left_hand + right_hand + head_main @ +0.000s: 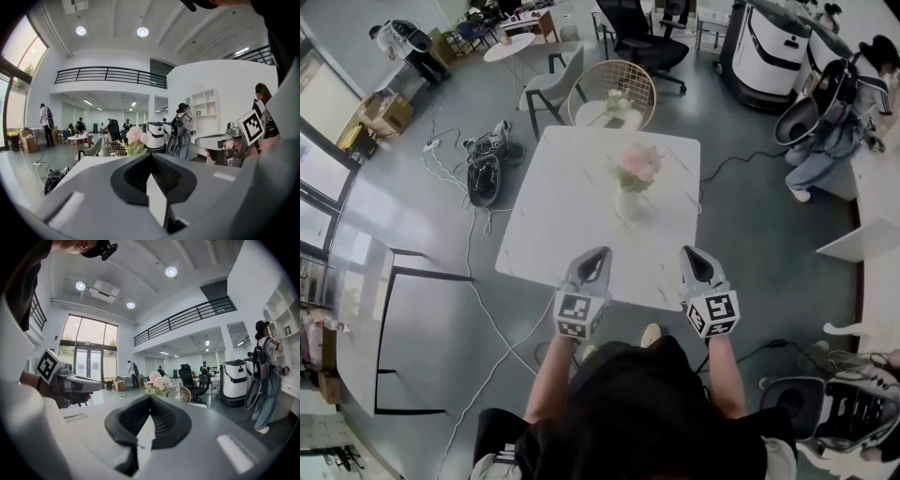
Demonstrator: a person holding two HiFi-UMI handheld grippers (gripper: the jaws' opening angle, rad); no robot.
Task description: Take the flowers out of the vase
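Note:
Pink flowers [637,165] stand in a clear vase [628,202] near the middle of the white table [553,225]. Both grippers hover side by side over the table's near edge, well short of the vase. My left gripper [603,252] has its jaws together with nothing in them, and my right gripper [687,250] is likewise shut and empty. In the left gripper view the flowers [134,136] rise just beyond the shut jaw tips [151,154], with the right gripper [234,140] off to the side. The right gripper view shows the flowers [159,380] ahead of its shut tips [150,397].
A round-backed wicker chair [614,89] and a grey chair [553,89] stand at the table's far side. Cables and a dark bag [483,173] lie on the floor at the left. A seated person [834,131] and white machines [773,47] are at the right.

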